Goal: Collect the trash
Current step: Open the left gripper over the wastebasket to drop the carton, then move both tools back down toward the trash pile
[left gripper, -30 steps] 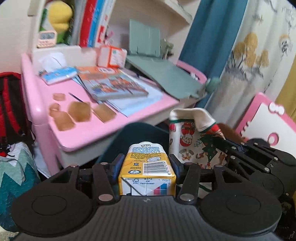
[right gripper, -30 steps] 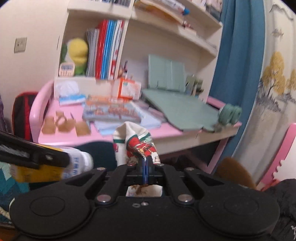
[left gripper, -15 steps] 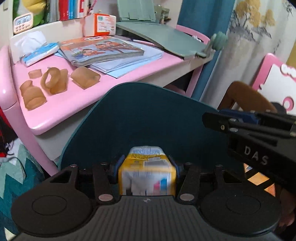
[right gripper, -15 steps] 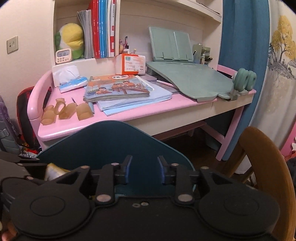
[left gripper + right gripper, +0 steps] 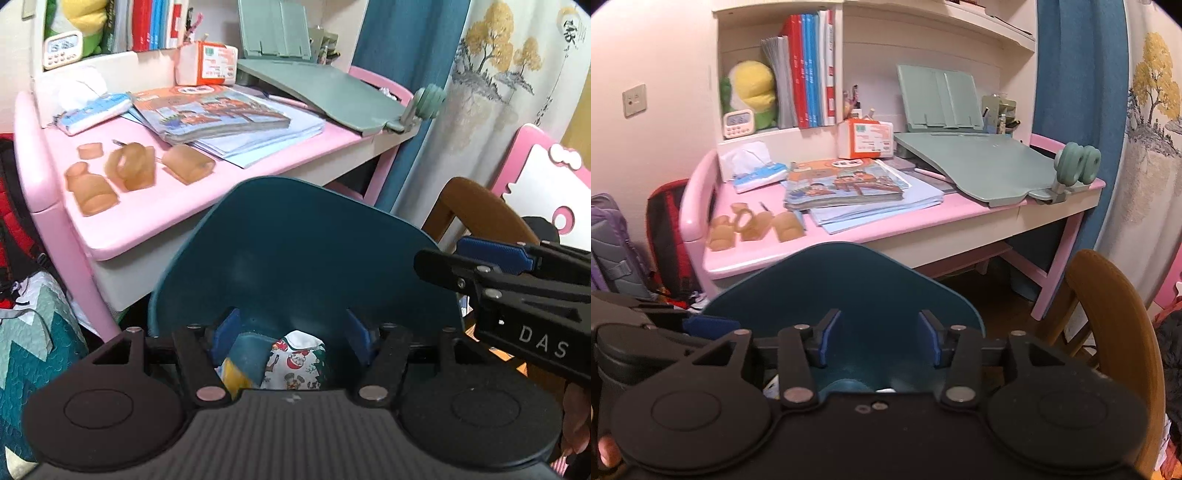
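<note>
Now both claws are opening with nothing between them, left claw [image 5: 291, 341] and right claw [image 5: 878, 343] over the bin [image 5: 306, 251] where carton [image 5: 234, 373] and cup [image 5: 295, 363] lie, so lift clear before leaving.

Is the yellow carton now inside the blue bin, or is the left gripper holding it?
Inside. The yellow carton lies in the blue bin beside the Christmas-print wrapper, below the left gripper, whose opening jaws hold nothing.

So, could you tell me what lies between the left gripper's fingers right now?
In the left wrist view, the left gripper is opening with nothing touching its pads; below the gap lie the yellow carton and the Christmas-print wrapper.
</note>
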